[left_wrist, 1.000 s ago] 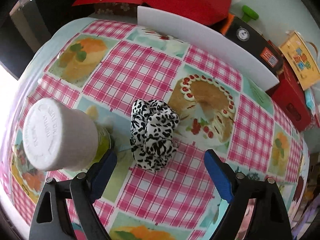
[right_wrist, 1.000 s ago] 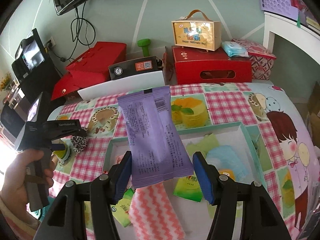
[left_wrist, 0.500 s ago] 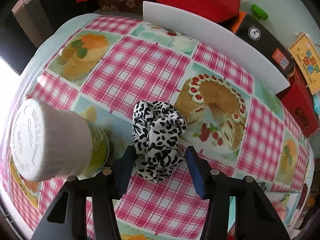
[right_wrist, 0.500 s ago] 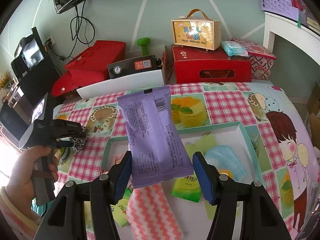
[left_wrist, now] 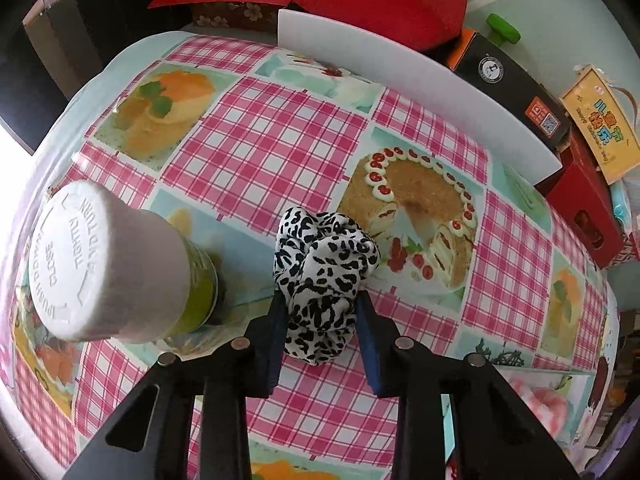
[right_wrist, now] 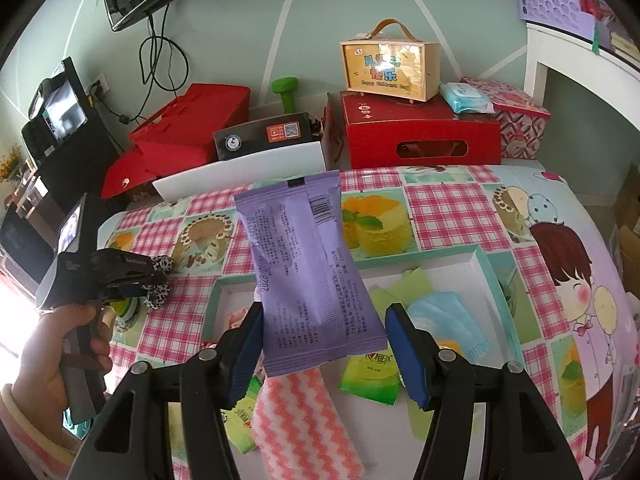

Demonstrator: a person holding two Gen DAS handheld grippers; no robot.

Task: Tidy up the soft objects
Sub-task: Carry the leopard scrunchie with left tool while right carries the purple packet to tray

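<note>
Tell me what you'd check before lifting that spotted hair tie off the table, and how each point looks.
1. Scrunchie sits between the left gripper fingers, which are closing on it: ok.
2. Grip firm enough to lift: cannot tell.
3. White-capped bottle stands clear of the fingers, beside them: ok.
4. Right gripper holds the purple packet above the tray: ok.
5. Tray has bare space for the scrunchie: ok.
</note>
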